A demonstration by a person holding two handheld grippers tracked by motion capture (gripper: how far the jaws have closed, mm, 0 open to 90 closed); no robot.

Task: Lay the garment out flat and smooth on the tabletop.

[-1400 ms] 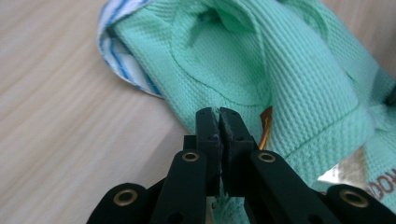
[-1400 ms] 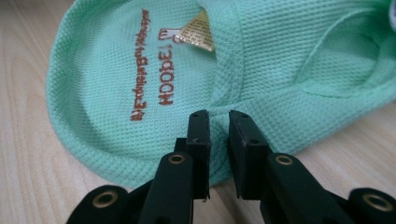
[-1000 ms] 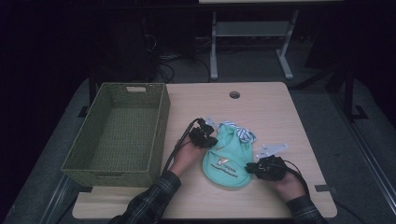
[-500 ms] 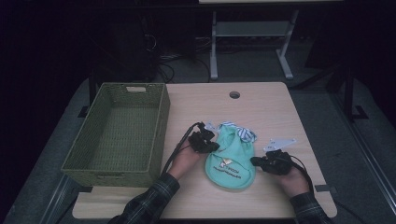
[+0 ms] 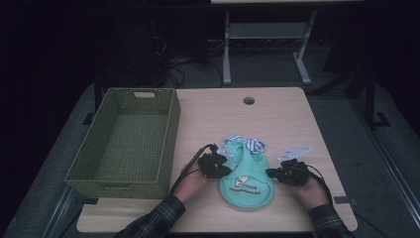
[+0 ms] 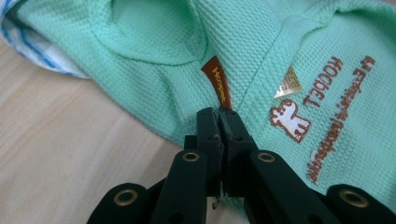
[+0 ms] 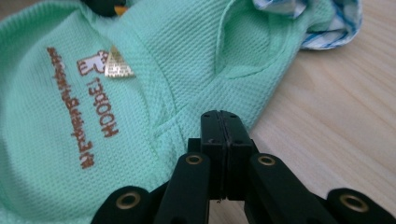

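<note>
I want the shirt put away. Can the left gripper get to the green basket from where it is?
Probably yes. The left gripper is shut on the mint shirt's edge, right beside the green basket, with bare table between and the basket's top open.

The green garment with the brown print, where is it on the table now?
In the high view the green garment lies flat near the front edge, between the left gripper and right gripper, right of the woven basket.

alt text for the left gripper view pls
The left gripper, jaws closed, pinches the edge of a mint-green knit garment lying on a light wooden table. A brown woven tag sits just beyond the jaw tips, with brown printed lettering and a small animal logo beside it.
</note>
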